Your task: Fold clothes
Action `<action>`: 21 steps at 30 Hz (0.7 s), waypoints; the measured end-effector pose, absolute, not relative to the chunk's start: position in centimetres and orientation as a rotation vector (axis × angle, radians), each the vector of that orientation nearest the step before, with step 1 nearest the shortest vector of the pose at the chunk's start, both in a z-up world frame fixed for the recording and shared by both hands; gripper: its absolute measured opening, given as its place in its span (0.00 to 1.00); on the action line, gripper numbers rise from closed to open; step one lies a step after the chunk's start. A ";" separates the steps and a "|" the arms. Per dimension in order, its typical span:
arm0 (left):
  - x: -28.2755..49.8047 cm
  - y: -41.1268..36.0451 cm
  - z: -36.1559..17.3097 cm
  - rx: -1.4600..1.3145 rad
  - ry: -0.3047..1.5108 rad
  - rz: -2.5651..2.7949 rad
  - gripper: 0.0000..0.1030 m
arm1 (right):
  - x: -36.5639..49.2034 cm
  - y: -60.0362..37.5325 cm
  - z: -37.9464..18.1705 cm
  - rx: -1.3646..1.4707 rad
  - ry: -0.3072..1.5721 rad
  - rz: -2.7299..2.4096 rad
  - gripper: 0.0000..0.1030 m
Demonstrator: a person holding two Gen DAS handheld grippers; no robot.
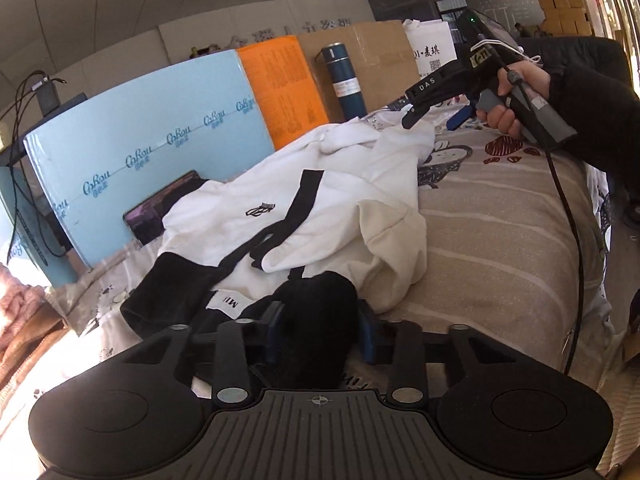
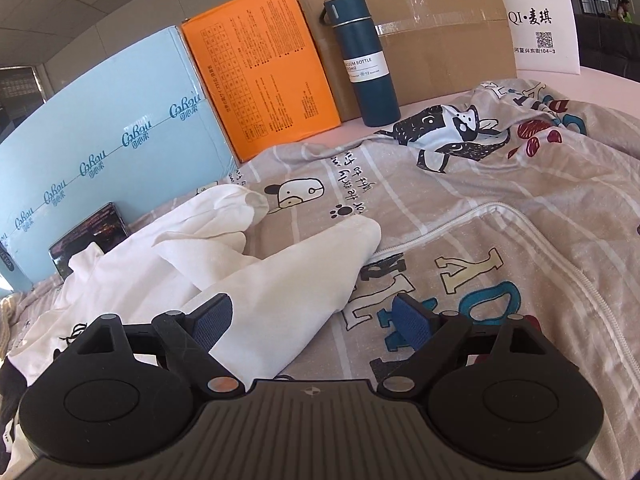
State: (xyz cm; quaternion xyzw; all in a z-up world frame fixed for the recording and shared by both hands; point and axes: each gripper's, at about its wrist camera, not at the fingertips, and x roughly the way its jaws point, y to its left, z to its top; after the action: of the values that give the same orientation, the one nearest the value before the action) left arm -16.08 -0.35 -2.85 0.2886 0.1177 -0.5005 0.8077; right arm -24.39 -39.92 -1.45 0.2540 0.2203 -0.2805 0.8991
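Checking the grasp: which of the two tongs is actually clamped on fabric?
The left tongs, shut on the garment's black part. The right tongs are open above the white sleeve.

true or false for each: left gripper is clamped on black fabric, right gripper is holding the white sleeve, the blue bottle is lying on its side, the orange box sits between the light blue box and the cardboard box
1. The left gripper is clamped on black fabric. True.
2. The right gripper is holding the white sleeve. False: its jaws stand wide open, with the sleeve lying between them, ungripped.
3. The blue bottle is lying on its side. False: it stands upright in front of the cardboard box.
4. The orange box sits between the light blue box and the cardboard box. True.
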 end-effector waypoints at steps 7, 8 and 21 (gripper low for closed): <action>-15.2 1.3 -1.0 0.593 0.135 -1.018 0.14 | -23.4 -40.7 -1.6 0.544 0.430 -0.541 0.05; -14.9 1.6 -0.7 0.583 0.128 -1.009 0.14 | -23.9 -40.5 -1.4 0.544 0.408 -0.533 0.05; -13.5 6.2 -0.4 0.577 0.326 -1.066 0.22 | -34.2 -35.2 -0.1 0.603 0.290 -0.469 0.05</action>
State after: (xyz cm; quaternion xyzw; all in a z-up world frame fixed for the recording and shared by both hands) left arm -13.52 6.23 -0.41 0.2701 0.1524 -0.4989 0.8093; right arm -34.18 -35.16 -0.07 0.2930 0.1409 -0.2282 0.9177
